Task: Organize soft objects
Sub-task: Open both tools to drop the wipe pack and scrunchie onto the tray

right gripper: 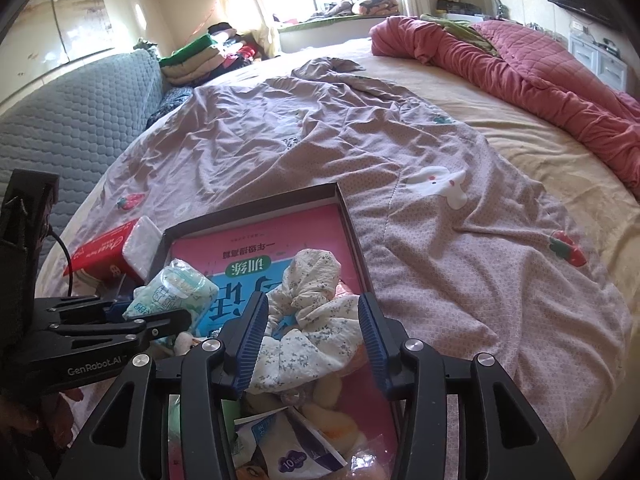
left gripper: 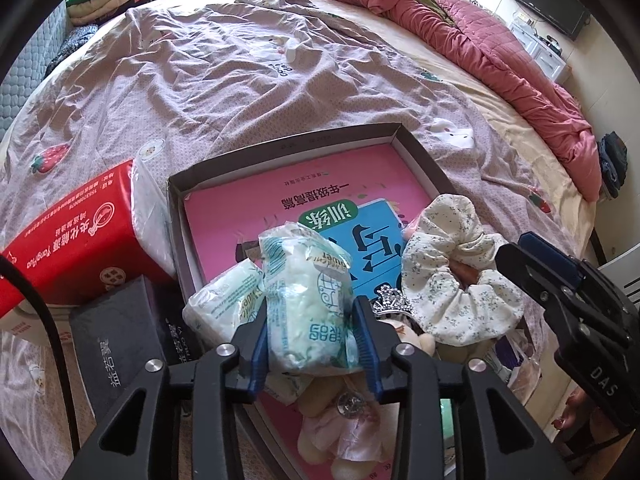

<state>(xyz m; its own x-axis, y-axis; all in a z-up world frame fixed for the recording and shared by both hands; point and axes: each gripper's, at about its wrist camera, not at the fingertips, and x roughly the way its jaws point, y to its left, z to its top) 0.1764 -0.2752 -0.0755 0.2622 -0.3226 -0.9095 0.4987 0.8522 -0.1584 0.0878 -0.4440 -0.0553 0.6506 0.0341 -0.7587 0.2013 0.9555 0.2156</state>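
the left gripper (left gripper: 312, 344) holds a pale green tissue pack (left gripper: 308, 304) between its blue pads (left gripper: 259, 354), over the near end of a shallow box (left gripper: 420, 160) that lies on the bed (left gripper: 240, 80). the pads look to touch the pack on both sides, so it reads as gripped, though only loosely. the right gripper (right gripper: 312, 336) straddles a floral scrunchie (right gripper: 308, 308), and its jaws stand wider than the cloth: open, with a gap showing at the right pad (right gripper: 374, 344). the scrunchie lies in the box on a pink book (right gripper: 256, 236), beside a plush toy (left gripper: 404, 336) and a small tiara (left gripper: 394, 300).

the step in hand seems to be setting both soft things down inside the box. to do it well, the left hand should lower the pack until it rests on what lies beneath, next to the second pack (left gripper: 224, 300), then spread the jaws fully and lift straight away (a sideways pull would drag the wrapper along). the right hand should rise clear without snagging the scrunchie's ruffles on the ribbed pads. the near end is already crowded, while the far half of the book is bare, so placing things farther in would keep the pile from spilling over the wall. a red tissue pack (left gripper: 76, 236) waits outside the box, on the left.
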